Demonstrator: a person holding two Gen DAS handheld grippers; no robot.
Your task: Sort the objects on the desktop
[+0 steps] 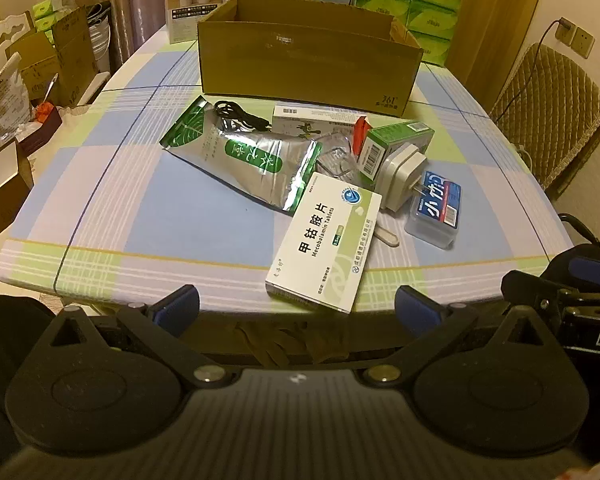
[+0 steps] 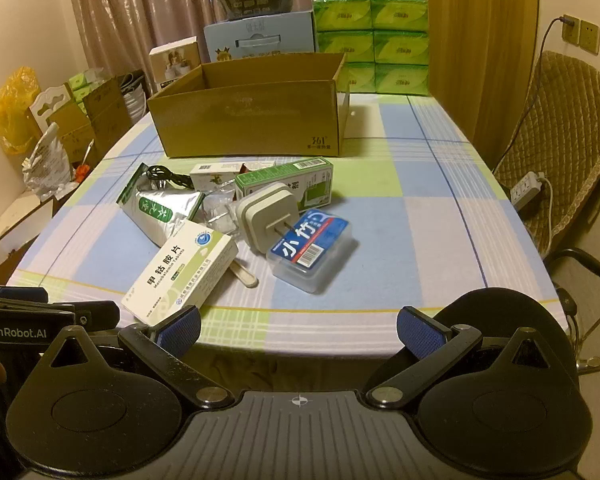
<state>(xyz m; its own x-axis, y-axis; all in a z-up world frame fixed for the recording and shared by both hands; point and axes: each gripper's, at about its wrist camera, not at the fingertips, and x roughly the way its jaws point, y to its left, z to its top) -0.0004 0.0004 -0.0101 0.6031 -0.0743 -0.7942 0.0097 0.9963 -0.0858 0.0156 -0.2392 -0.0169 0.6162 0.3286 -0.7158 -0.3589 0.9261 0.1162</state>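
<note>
Left gripper (image 1: 296, 308) and right gripper (image 2: 298, 330) hovered at table (image 2: 420, 208) edge, fingers spread, empty; Mecobalamin box (image 2: 182, 276) nearest.

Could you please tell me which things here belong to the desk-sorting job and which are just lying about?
Job:
open brown cardboard box
white Mecobalamin tablet carton
silver-green foil pouch
green carton
white plug adapter
clear blue-labelled plastic case
black cable

Lying about:
stacked green tissue packs
quilted chair
white power strip
</note>
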